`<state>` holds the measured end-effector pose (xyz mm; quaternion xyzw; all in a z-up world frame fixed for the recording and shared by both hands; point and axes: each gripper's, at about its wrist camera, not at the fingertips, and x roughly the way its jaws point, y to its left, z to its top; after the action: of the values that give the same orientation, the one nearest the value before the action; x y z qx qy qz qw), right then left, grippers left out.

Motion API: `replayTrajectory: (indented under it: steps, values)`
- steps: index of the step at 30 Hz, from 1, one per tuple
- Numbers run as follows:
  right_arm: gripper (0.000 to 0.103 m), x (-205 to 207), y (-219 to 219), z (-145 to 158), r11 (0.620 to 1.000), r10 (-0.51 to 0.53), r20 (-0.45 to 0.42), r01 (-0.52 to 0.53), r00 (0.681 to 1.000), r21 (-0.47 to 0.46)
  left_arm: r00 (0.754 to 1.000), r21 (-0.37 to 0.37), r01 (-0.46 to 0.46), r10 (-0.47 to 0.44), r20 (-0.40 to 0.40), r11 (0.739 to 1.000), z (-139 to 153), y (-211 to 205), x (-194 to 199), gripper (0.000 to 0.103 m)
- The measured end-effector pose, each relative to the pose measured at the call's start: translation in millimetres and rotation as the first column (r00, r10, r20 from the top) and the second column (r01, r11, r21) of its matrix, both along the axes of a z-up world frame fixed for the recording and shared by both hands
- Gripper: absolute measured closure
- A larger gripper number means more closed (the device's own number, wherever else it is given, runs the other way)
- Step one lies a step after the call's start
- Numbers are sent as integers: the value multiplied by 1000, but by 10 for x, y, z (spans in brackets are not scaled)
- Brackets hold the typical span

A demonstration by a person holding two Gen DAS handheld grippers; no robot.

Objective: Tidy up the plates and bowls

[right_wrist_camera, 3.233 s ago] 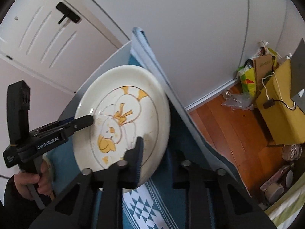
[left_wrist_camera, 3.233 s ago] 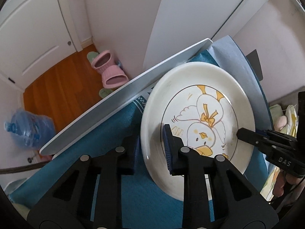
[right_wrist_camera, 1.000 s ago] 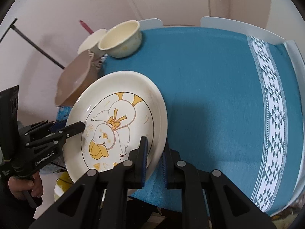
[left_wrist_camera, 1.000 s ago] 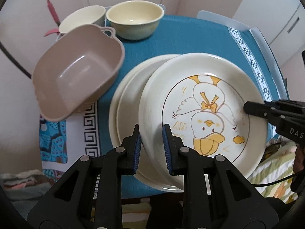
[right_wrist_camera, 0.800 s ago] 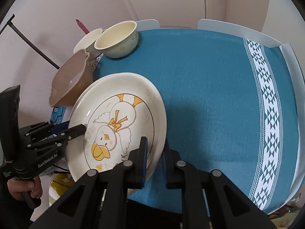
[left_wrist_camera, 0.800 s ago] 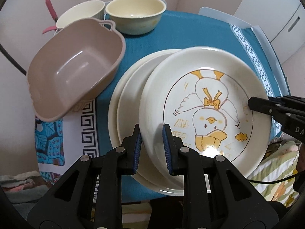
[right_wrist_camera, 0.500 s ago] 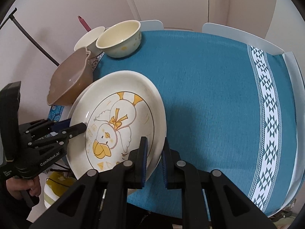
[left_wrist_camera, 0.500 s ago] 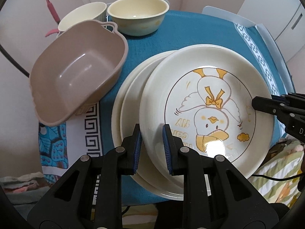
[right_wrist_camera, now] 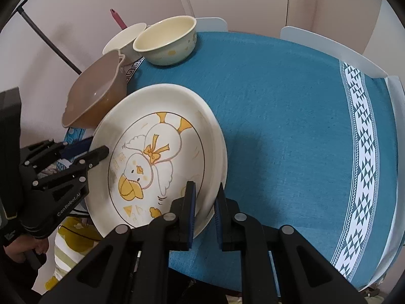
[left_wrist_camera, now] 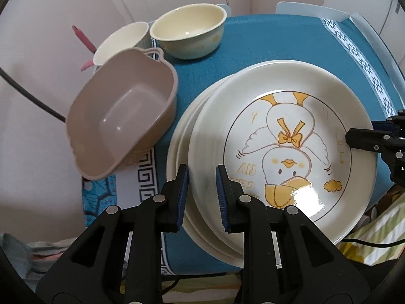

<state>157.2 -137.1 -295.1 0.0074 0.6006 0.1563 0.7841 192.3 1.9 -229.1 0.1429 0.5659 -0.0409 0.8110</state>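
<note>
Both grippers gripped the same duck plate, a cream plate with a yellow-and-white duck drawn in its middle. The left gripper had its fingers closed tight on the plate's near-left rim, one blue pad above the rim and one below it. The right gripper had its fingers clamped the same way on the opposite edge of the plate, and in the left wrist view it showed at the plate's right rim. The duck plate was over a stack of plain cream plates, whose rims stuck out at its left side; whether it rested on them or hung just above them could not be told. The stack stood at the near-left part of the surface, which was covered with a teal cloth carrying a white patterned band along the right. Just left of the plates a brown bowl with small handles sat tilted at the left edge of the surface. Farther back stood a pale yellow bowl, with a white bowl touching it on the left. A person's hand held the left gripper's handle at the lower left of the right wrist view.
</note>
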Motion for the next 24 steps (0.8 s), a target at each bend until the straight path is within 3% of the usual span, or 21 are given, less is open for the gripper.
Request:
replayTrajectory:
  steps: [24]
  values:
    - [89, -23, 315, -49, 987, 68, 50, -59, 996, -152, 999, -14, -37, 38, 24, 999, 114, 82, -87, 83]
